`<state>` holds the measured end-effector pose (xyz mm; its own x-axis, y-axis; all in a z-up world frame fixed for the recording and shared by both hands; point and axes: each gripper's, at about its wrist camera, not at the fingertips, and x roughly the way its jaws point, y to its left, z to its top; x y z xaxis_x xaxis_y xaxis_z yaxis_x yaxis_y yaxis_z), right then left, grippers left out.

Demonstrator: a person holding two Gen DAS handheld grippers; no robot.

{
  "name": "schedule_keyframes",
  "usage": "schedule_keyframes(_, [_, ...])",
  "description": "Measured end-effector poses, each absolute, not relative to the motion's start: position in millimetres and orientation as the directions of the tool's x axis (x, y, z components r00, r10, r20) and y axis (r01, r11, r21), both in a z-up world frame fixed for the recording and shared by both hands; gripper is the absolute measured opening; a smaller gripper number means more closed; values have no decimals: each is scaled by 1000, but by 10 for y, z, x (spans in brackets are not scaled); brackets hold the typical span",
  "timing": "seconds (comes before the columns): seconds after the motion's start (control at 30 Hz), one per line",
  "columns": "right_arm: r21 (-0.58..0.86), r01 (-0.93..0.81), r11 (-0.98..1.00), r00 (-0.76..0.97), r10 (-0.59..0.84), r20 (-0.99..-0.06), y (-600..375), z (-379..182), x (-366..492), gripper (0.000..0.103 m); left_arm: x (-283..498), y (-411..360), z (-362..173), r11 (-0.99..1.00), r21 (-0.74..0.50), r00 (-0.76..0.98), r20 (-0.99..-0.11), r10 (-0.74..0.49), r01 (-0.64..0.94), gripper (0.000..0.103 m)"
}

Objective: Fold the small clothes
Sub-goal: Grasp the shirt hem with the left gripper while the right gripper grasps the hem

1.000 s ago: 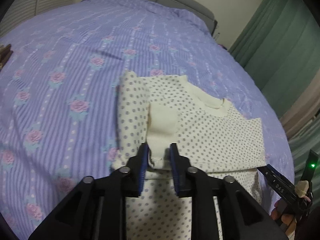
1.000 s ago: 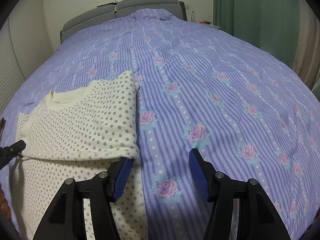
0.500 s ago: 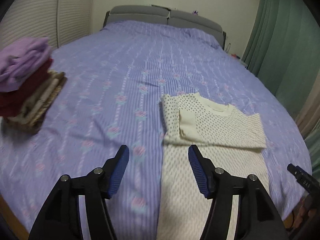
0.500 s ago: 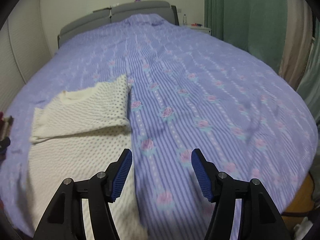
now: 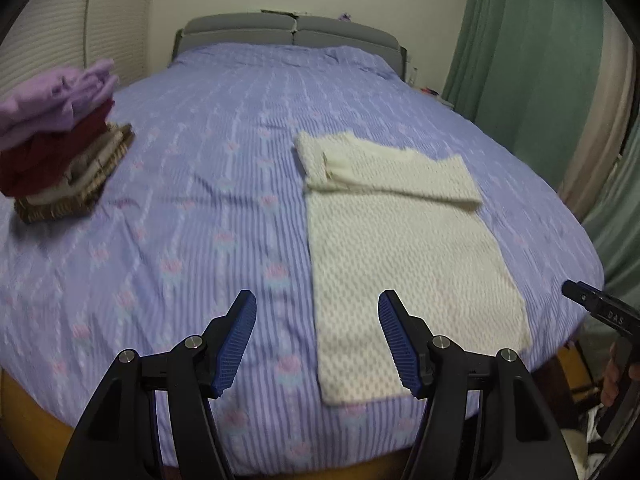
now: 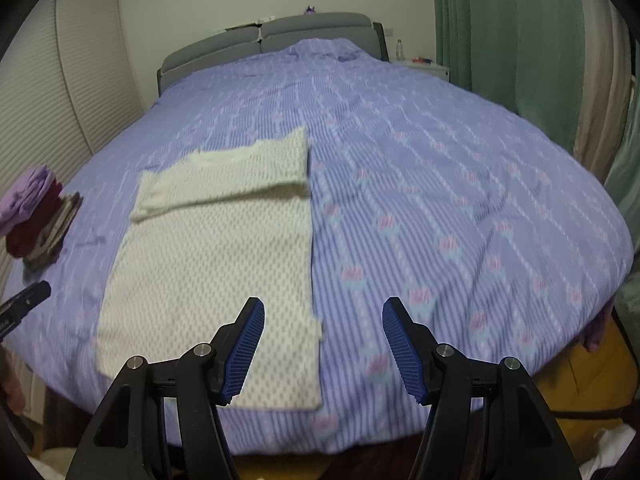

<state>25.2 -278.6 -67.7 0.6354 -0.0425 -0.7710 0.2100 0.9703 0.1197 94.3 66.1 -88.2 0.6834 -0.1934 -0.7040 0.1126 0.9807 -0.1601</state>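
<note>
While the cream dotted top (image 5: pixel 404 240) lies flat on the near right part of the bed (image 5: pixel 224 168), we judge the fold about half done: both sleeves are turned in across the chest, leaving a long narrow strip whose hem reaches the near edge. Bringing that hem up toward the collar remains. Our left claw (image 5: pixel 316 336) and right claw (image 6: pixel 322 344) both hang above the near end, jaws apart and empty. A stack of folded clothes (image 5: pixel 56 136) waits far left.
</note>
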Motion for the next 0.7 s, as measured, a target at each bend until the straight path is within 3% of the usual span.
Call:
schedule_keyframes(0.23, [248, 204, 947, 621, 70, -780, -2741, -989, 44, 62, 832, 590, -1176, 961, -229, 626, -730, -274, 154, 62])
schedule_keyframes(0.3, [253, 210, 945, 602, 79, -795, -2701, -1097, 38, 62, 851, 590, -1257, 950, -270, 602, -736, -310, 159, 51])
schedule_keyframes(0.4, [278, 216, 936, 578, 106, -809, -2675, -1246, 36, 61, 911, 607, -1409, 940, -307, 561, -756, -336, 149, 45])
schedule_keyframes(0.7, [383, 275, 882, 547, 184, -817, -2806, -1529, 73, 47, 1029, 586, -1751, 906, -405, 452, -790, -415, 125, 39])
